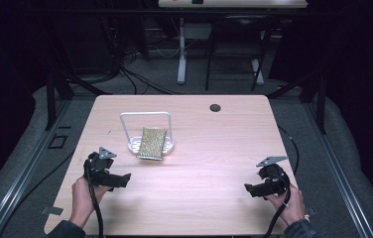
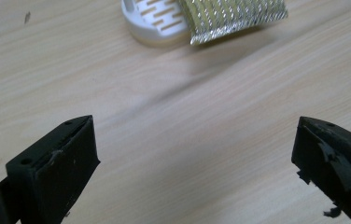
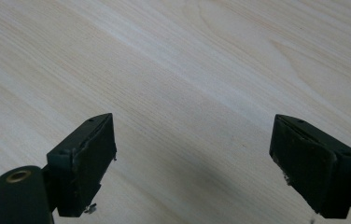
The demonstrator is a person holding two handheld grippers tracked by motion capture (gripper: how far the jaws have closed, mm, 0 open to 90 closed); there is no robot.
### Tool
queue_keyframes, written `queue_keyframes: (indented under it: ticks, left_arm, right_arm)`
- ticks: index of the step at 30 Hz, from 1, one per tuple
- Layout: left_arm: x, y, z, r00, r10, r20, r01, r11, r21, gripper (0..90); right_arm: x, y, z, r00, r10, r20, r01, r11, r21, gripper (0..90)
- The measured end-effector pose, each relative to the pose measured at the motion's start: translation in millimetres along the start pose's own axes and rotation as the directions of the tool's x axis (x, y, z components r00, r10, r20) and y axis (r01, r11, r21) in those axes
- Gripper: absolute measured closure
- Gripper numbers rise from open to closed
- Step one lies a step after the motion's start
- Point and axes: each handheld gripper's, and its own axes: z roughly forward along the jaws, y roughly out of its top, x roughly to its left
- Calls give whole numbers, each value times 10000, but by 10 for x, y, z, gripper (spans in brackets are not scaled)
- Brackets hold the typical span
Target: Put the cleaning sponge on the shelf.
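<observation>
A glittery gold-silver pad (image 1: pixel 152 143) lies tilted on a small white slotted rack (image 1: pixel 136 144) with a white wire hoop (image 1: pixel 145 115) over it, left of the table's middle. In the left gripper view the pad (image 2: pixel 235 16) and the rack (image 2: pixel 154 23) sit at the top. My left gripper (image 1: pixel 123 180) is open near the front left, a short way in front of the rack, its jaws (image 2: pixel 194 158) wide over bare wood. My right gripper (image 1: pixel 249 190) is open at the front right, nothing between its jaws (image 3: pixel 193 156).
The wooden table (image 1: pixel 214 153) has a dark round hole (image 1: pixel 215 107) near its far edge. Beyond it stand desk legs and cables on a grey floor. Black frame rails run along both sides.
</observation>
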Motion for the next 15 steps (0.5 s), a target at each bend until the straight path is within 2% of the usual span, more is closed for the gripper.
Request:
queue_keyframes:
  ticks: [3,8,10,13,15]
  left_arm:
    - [18,-88,0,9998,-185,-18,185,9998,57,0]
    - [22,-240,9,9998,-27,-216,35,9994,353,0]
    - [47,-291,25,9997,-141,-222,151,9988,469,0]
    - [63,-314,51,9994,-147,-304,163,9985,532,0]
    - [71,-310,58,9997,-177,-178,187,9982,564,0]
  right_arm:
    - [2,0,-3,10000,-15,19,15,10000,-11,138]
    - [3,-5,-3,10000,-56,55,56,10000,72,139]
    - [2,-8,-1,10000,-81,57,81,9999,105,139]
    - [1,-5,1,9999,-112,38,112,9998,146,139]
    - [5,-3,-1,10000,-86,16,86,9999,85,139]
